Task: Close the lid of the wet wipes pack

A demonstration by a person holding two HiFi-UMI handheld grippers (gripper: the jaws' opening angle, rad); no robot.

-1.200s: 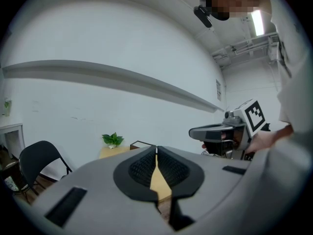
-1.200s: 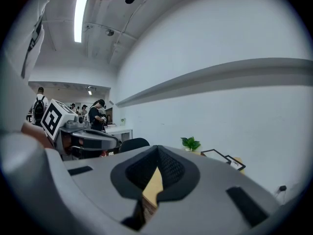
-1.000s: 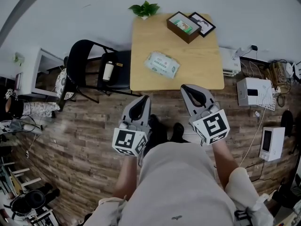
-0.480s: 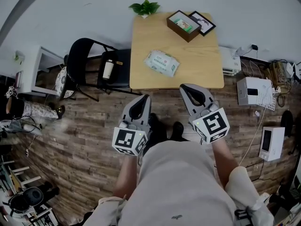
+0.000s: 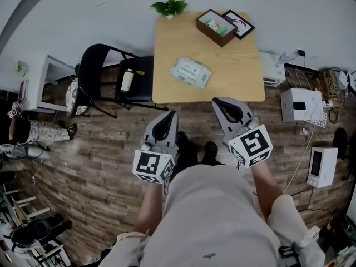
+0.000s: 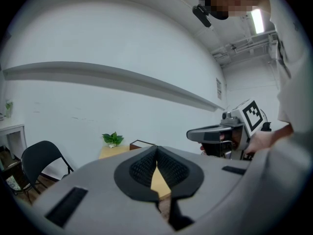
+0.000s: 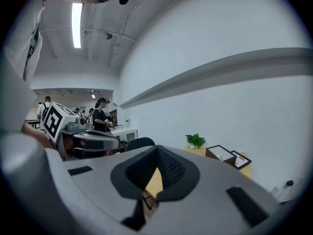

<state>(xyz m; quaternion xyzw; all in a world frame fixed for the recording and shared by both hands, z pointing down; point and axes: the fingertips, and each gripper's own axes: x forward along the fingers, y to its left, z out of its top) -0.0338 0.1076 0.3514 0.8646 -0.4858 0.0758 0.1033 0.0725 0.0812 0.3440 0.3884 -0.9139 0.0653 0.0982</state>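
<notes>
Little differs from a second ago. The left gripper (image 5: 168,117) and right gripper (image 5: 221,103) hang in the same spot short of the table (image 5: 242,79), each with jaws pressed together on nothing. The wet wipes pack (image 5: 190,72) lies mid-table as before, well apart from both; only the framing has crept slightly.

- Light wooden table (image 5: 239,71) against a white wall.
- Small green plant (image 5: 170,6) at far-left corner of tabletop.
- Brown open box (image 5: 216,27) nr far-right corner; black-framed pic (image 5: 241,24) just beside it, right at the corner.
- Black chair (image 5: 97,71) by tabletop's left edge, w/ bottle (image 5: 128,81) on seat.
- White appliances (image 5: 300,107) on plank floor (image 5: 94,149), right of table.
</notes>
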